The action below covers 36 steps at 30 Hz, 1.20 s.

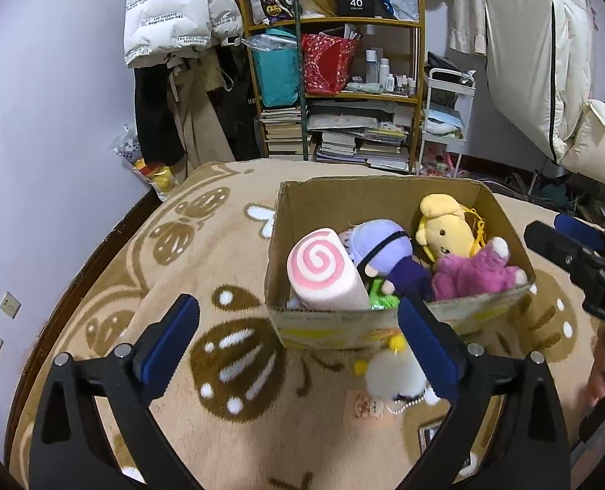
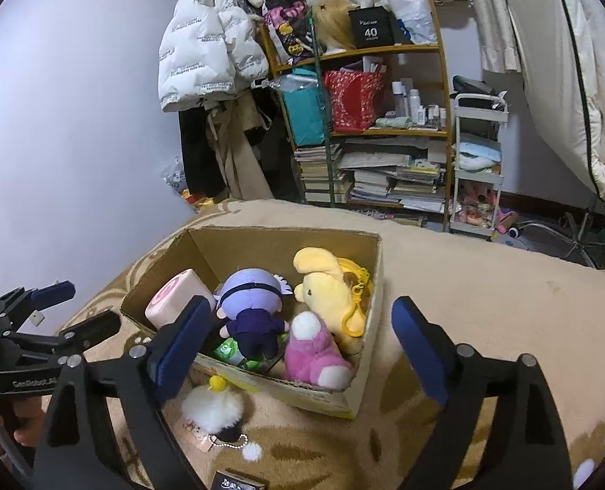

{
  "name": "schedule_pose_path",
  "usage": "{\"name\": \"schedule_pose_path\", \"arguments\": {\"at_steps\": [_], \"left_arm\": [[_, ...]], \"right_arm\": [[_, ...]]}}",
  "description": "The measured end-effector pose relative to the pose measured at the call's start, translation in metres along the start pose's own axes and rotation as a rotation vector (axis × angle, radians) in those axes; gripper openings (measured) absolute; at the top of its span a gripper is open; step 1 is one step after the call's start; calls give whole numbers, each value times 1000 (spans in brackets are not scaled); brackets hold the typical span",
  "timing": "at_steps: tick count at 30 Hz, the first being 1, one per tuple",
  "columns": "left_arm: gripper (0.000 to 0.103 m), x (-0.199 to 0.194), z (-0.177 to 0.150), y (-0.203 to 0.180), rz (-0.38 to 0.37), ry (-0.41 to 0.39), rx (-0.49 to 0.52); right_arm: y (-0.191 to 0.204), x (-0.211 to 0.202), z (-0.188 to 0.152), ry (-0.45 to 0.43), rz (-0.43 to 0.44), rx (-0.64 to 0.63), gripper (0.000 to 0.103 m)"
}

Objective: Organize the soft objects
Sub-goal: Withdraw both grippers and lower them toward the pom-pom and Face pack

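A cardboard box stands on the beige blanket. Inside lie a pink swirl roll pillow, a purple-haired doll, a yellow plush and a magenta plush. A white fluffy keychain toy lies on the blanket just in front of the box. My left gripper is open, short of the box, with nothing between its pads. My right gripper is open too, its fingers spanning the box's near corner without touching anything.
The beige patterned blanket covers the surface, with a dark rounded edge at the left. Behind stand a wooden shelf with books and bags, hanging coats and a white cart. A small dark card lies near the bottom edge.
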<state>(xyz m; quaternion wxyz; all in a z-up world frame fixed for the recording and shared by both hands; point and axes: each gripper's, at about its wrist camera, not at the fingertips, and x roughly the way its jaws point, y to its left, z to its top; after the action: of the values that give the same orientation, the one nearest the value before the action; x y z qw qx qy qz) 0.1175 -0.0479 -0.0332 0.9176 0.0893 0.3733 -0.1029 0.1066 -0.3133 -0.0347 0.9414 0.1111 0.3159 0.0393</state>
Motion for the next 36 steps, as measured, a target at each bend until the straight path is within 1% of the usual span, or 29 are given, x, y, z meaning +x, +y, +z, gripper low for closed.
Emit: {"name": "schedule_pose_path", "arguments": {"at_steps": [2,4,8,12,16,20,23,29,32,36], "left_arm": [[98,-7,-1,1,0,-1,-1],[98,-12,-4,2,0,10,-1],[98,-17,-8,5,-7,55,-10],[98,-18,-14,6,-42,104,-21],[98,-12,-18,-2,-58,144,11],[98,-5,-22,-5,-80,176,17],[98,4,-25,-7,-72,202,27],[98,19,-26,-5,-114,258,-25],[98,26,-27,-6,-126,280,-32],[98,38,-28,-10,-144,308,-35]], "right_arm": [[-2,-5,1,-1,-5,11,95],[-5,-10,0,-5,-8,24,98],[-9,-20,-4,2,-16,61,99],[-10,-24,-11,35,-24,86,99],[-10,-25,-21,81,-51,93,100],[-8,-23,-31,133,-68,90,100],[-8,-21,-37,165,-67,97,100],[-6,-14,-48,226,-70,94,100],[-5,-10,-53,247,-94,85,100],[-3,-1,-60,289,-88,72,100]]}}
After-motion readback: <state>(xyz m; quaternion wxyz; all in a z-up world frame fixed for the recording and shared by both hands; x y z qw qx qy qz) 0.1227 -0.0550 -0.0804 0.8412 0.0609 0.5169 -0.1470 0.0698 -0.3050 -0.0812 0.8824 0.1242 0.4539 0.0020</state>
